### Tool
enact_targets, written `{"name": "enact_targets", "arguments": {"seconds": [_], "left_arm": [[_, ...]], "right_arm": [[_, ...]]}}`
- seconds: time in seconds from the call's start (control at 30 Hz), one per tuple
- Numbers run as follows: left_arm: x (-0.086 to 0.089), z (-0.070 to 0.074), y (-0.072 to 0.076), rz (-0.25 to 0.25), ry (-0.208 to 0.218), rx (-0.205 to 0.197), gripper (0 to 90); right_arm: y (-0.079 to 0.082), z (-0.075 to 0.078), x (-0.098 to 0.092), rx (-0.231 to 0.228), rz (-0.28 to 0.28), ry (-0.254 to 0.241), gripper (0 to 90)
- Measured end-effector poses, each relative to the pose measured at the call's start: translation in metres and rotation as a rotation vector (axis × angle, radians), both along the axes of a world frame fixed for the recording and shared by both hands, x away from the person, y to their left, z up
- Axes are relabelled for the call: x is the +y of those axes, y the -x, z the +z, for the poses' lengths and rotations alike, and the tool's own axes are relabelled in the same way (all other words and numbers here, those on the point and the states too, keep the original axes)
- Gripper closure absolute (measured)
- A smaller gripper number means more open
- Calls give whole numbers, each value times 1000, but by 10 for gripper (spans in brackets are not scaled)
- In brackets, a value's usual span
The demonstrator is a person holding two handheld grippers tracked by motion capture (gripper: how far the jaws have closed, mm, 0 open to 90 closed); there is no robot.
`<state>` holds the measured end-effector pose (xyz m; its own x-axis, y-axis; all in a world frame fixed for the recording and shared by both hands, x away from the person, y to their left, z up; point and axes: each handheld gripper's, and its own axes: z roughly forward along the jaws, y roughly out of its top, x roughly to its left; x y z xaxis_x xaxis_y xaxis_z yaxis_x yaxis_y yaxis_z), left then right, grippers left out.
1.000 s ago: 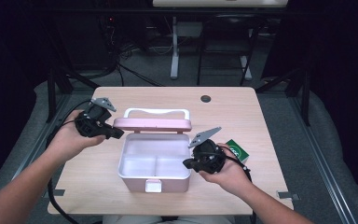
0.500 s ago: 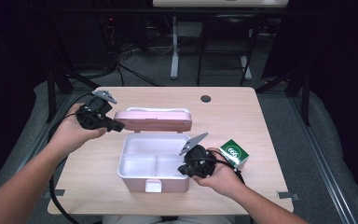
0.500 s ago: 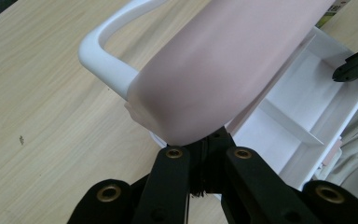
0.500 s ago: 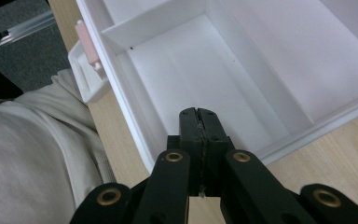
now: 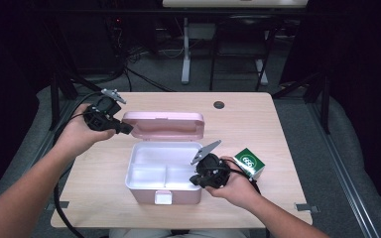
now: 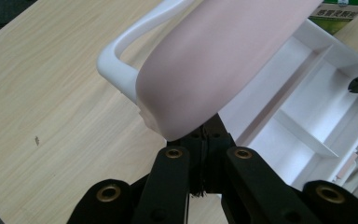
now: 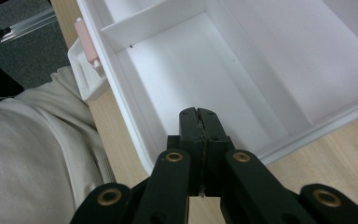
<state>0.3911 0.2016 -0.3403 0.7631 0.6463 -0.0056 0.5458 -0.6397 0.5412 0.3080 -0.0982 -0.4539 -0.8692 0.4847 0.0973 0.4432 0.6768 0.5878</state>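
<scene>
The pink storage box (image 5: 163,173) is sitting open mid-bench (image 5: 278,124), its raised lid (image 5: 162,124) standing against the left gripper (image 5: 121,128), whose fingers are pressed together, while the right gripper (image 5: 194,179), fingers likewise closed, is hovering over the right compartment, a green carton (image 5: 249,162) lying just beside

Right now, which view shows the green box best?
The high view: the whole green box sits on the table right of the case, beside the right gripper. The left gripper view catches just its edge at the top, past the lid.
</scene>
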Motion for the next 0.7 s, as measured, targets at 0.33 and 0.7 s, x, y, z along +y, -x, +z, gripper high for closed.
{"name": "enact_targets", "arguments": {"seconds": [0.33, 0.7], "left_arm": [[1, -2, -14, 38, -8, 1, 899], [-2, -8, -25, 55, -25, 6, 897]], "right_arm": [[-1, 0, -2, -4, 0, 2, 900], [0, -2, -3, 2, 0, -4, 900]]}}
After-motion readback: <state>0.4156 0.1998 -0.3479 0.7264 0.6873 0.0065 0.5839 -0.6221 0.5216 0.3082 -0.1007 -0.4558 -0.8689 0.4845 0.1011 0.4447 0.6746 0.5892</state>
